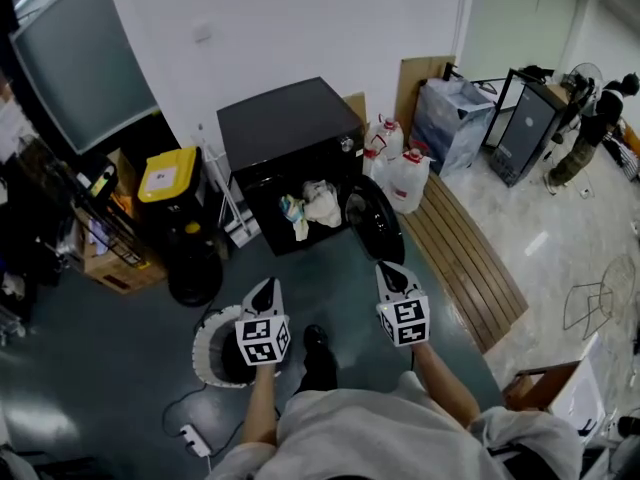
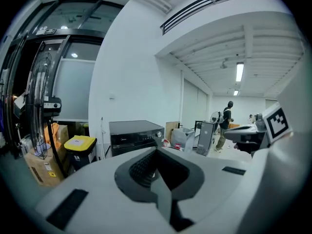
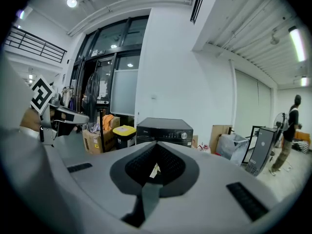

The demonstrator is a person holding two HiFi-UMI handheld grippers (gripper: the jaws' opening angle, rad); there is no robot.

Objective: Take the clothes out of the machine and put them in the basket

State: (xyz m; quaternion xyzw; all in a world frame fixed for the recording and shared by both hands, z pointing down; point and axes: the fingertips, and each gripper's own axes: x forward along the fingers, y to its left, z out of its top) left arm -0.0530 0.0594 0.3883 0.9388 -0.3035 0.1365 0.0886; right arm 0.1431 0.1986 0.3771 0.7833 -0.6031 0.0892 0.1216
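Although raised side by side over the dark floor [image 1: 330, 278], both clenched and empty: left tongs [image 1: 265, 288] closed tip to tip with nothing gripped, right tongs [image 1: 392, 271] likewise pressed together on nothing, only a thin slit showing behind the tips. Just under the left pair, toward 7 o'clock, white basket [image 1: 203, 353] on the floor, with a black shoe [image 1: 318, 346] at its 3 o'clock. Farther out at 12 o'clock, black machine [image 1: 290, 128], its round door [image 1: 378, 218] swung open toward 3 o'clock, clothes [image 1: 312, 206] heaped in the drum mouth, well apart from either tongs. Beside the machine at 9 o'clock, yellow-lidded bin [image 1: 168, 173]; at 3 o'clock, white jugs [image 1: 405, 180]; at 4 o'clock, slatted wooden platform [image 1: 465, 258]. Farthest off, at 2 o'clock, a person [image 1: 590, 128] standing.
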